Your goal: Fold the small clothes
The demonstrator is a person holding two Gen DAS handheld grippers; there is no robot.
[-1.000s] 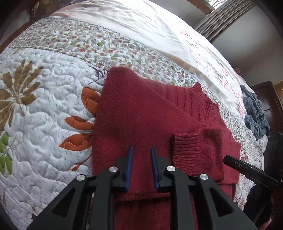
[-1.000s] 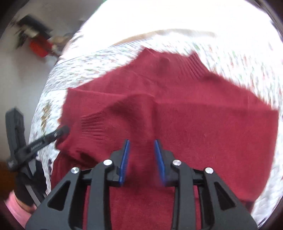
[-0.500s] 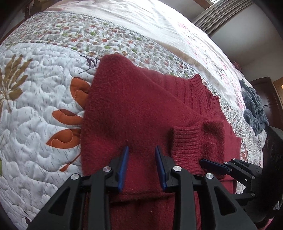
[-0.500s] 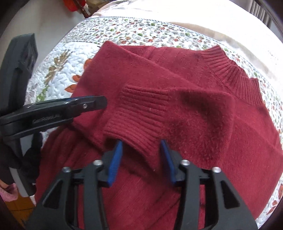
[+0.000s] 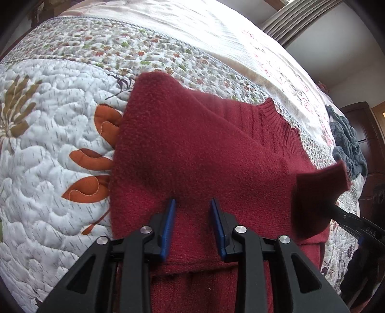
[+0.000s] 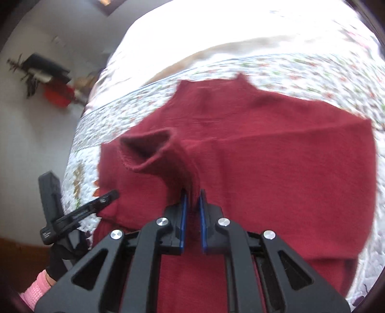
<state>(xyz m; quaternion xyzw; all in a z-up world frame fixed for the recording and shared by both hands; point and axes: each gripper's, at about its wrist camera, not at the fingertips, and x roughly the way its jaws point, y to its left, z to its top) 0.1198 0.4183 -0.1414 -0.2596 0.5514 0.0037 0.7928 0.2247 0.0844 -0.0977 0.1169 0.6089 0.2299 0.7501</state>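
A red sweater (image 5: 192,154) lies spread on a floral quilt (image 5: 48,144). The right tongs (image 6: 192,195) pinch its sleeve cuff (image 6: 149,149), lifted above the sweater's body; the left tongs (image 5: 192,209) hover spread over its folded edge.

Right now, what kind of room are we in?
Most likely a bedroom. The red sweater lies on a bed covered by a flowery quilt, with curtains by the wall and dark wooden furniture beside the bed.
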